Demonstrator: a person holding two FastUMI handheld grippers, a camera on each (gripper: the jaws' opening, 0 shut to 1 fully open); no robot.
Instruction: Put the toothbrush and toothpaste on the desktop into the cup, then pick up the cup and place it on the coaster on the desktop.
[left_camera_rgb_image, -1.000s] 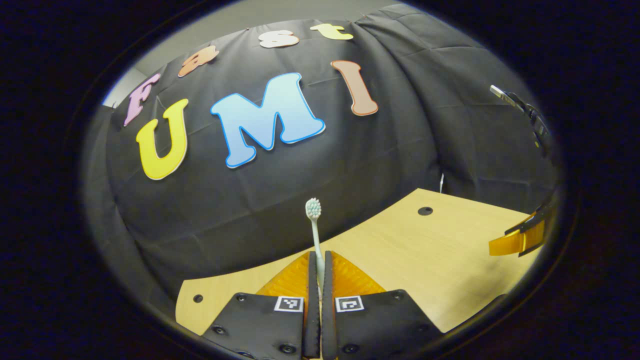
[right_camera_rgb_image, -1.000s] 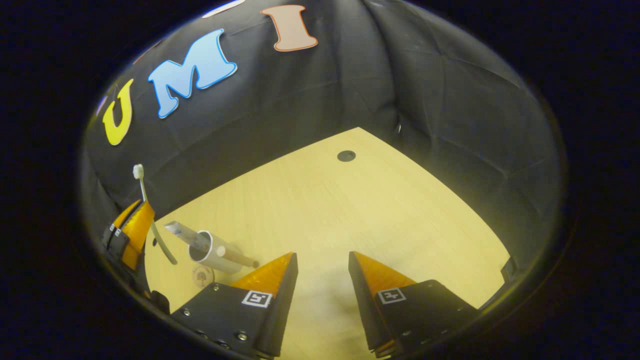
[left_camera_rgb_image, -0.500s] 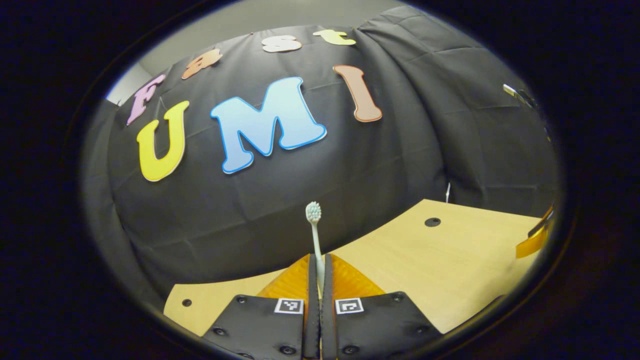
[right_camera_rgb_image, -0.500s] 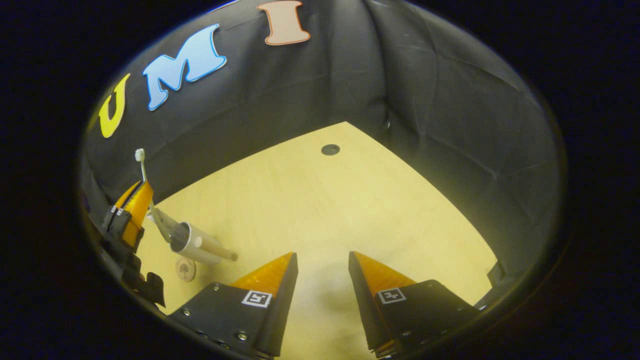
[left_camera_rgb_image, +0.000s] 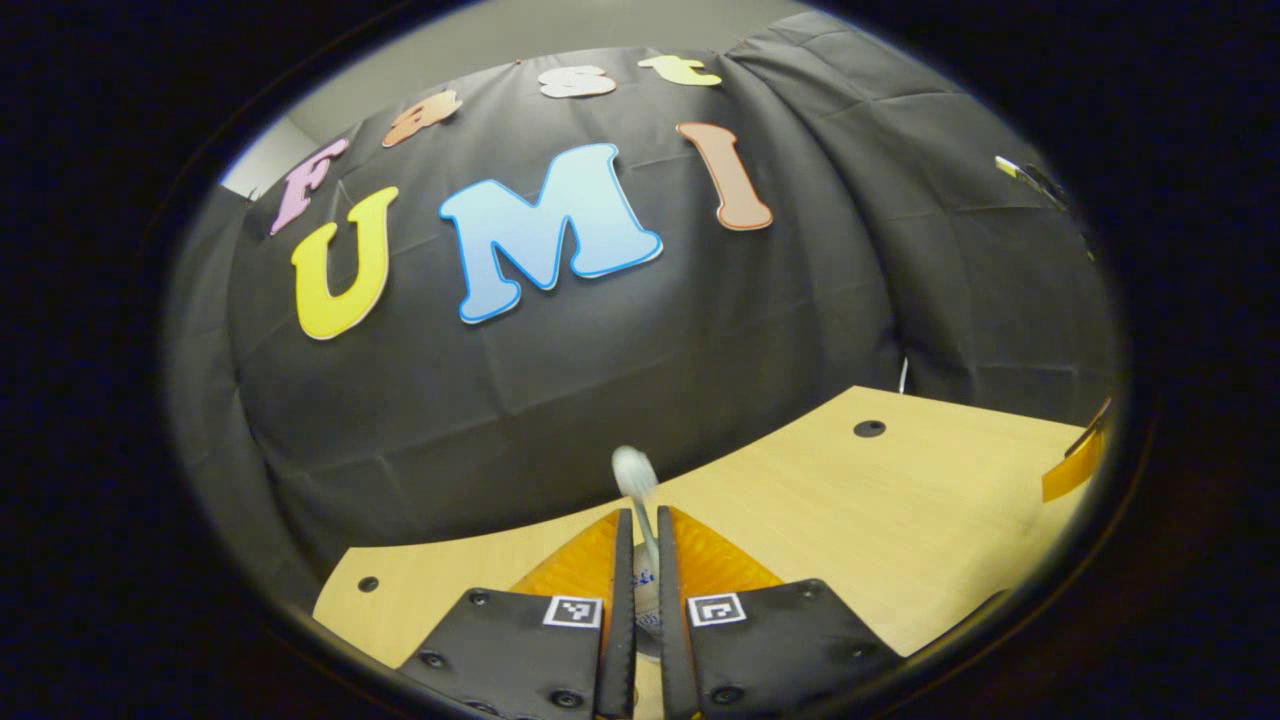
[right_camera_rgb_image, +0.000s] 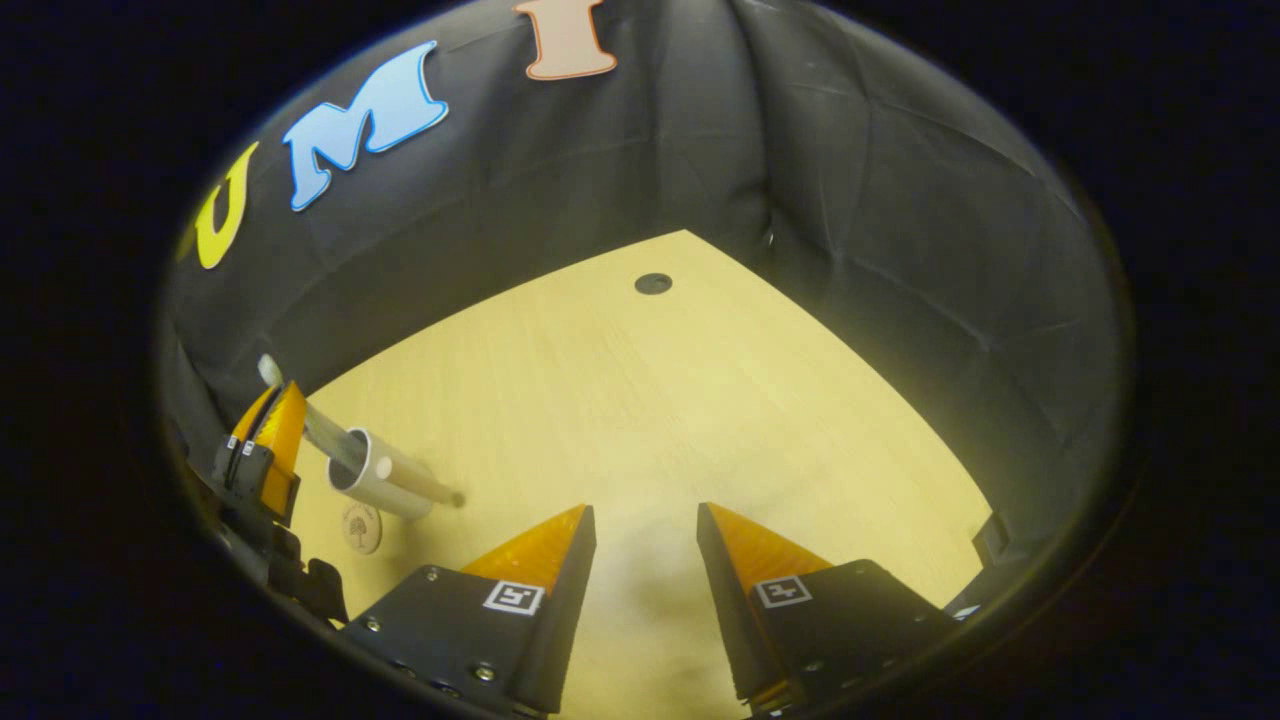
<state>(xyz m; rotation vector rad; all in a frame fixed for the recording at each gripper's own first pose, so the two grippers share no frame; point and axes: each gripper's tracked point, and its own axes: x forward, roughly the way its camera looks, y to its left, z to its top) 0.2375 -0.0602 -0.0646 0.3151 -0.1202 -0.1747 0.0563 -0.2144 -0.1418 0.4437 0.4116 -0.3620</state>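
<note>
The toothbrush (left_camera_rgb_image: 633, 470) stands upright between the fingers of my left gripper (left_camera_rgb_image: 640, 512), its head blurred and low; the fingers stand slightly apart, so the gripper is open. Something white with print shows in the gap below. In the right gripper view the left gripper (right_camera_rgb_image: 270, 440) hangs just over the white cup (right_camera_rgb_image: 390, 485) at the far left, with the toothbrush head (right_camera_rgb_image: 268, 370) above it and a grey tube end sticking out of the cup. The round coaster (right_camera_rgb_image: 361, 527) lies beside the cup. My right gripper (right_camera_rgb_image: 640, 510) is open over the bare table.
The light wooden table (right_camera_rgb_image: 700, 400) has a dark round hole (right_camera_rgb_image: 653, 283) near its far corner. Black cloth walls close it in behind and on the right. One finger of the right gripper (left_camera_rgb_image: 1075, 470) shows at the right edge of the left gripper view.
The left gripper's fingers have parted a little and the toothbrush has slid down between them, over the cup. The right gripper has stayed open and drifted slightly.
</note>
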